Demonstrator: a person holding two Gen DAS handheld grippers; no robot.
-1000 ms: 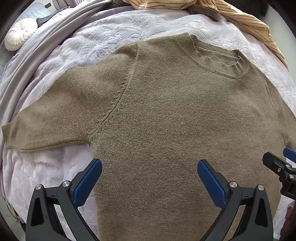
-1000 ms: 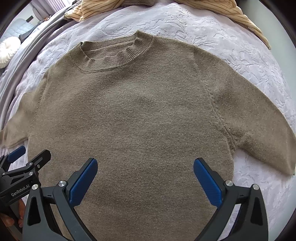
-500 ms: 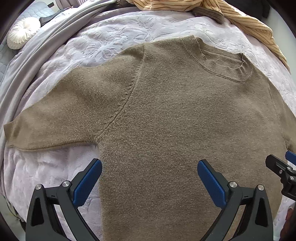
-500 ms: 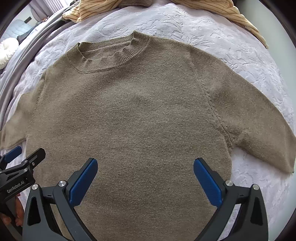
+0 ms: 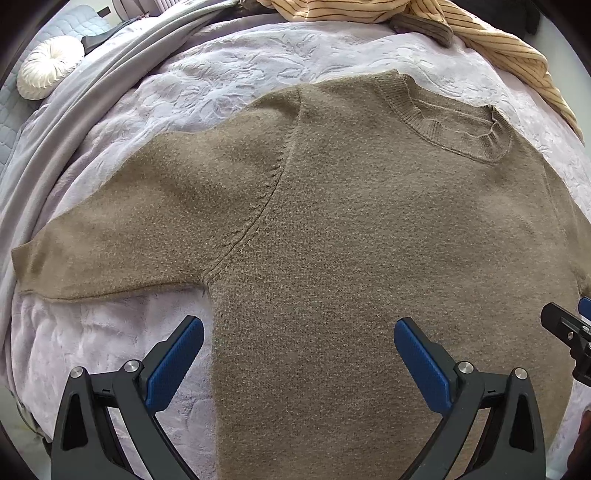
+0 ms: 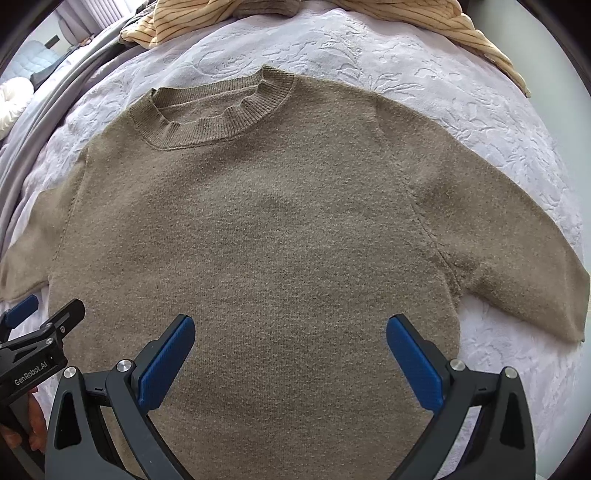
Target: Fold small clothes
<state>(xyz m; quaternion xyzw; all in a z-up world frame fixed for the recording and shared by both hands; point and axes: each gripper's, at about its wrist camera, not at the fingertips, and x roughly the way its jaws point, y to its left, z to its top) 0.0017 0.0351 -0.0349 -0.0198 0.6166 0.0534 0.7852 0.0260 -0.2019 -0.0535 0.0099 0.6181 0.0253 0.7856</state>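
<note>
An olive-brown knit sweater (image 5: 351, 240) (image 6: 266, 229) lies flat and face up on a pale lilac bedspread (image 5: 229, 77) (image 6: 443, 88), ribbed collar away from me and both short sleeves spread out. My left gripper (image 5: 299, 343) hovers open over the sweater's left side below the armpit, its left pad over bare bedspread. My right gripper (image 6: 290, 343) hovers open over the lower middle of the sweater. Neither holds anything. The sweater's hem is hidden below the gripper bodies. Each gripper's tip shows at the edge of the other's view.
A yellow striped garment (image 5: 480, 33) (image 6: 406, 14) lies bunched at the far edge of the bed. A grey blanket (image 5: 74, 122) runs along the left side. A round white cushion (image 5: 48, 68) sits far left.
Both grippers have drifted slightly, so the sweater sits a little lower and further right in the left view. Jaws stay open and the sweater has not moved.
</note>
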